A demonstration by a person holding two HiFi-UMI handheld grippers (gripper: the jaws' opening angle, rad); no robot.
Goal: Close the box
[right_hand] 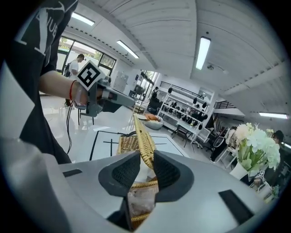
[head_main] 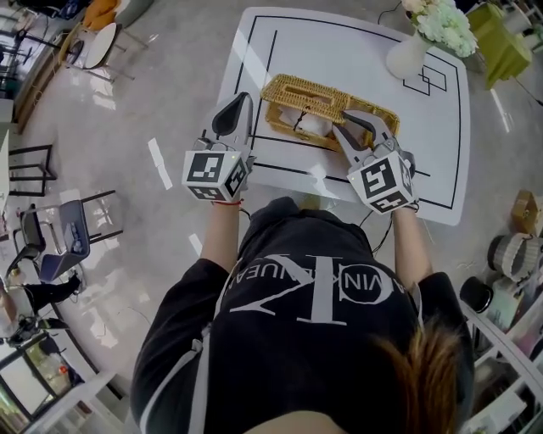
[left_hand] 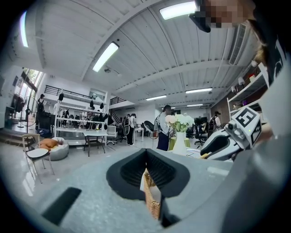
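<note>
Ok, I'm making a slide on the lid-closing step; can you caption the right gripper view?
Right tool closed on the near edge of the raised wicker lid, with the left tool at its far end.

White table (head_main: 356, 51), vase (head_main: 407, 58) of pale flowers (head_main: 441, 24), glossy floor (head_main: 170, 85).
The vase stands near the table's far right corner; a small round table (head_main: 100, 42) and a dark chair (head_main: 64, 237) stand well apart at left.

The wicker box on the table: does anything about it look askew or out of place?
Only the lid: it stands raised, not down on the wicker box, and the right gripper has its jaws around the lid's edge. Nothing looks spilled or damaged, and the vase stands upright.
</note>
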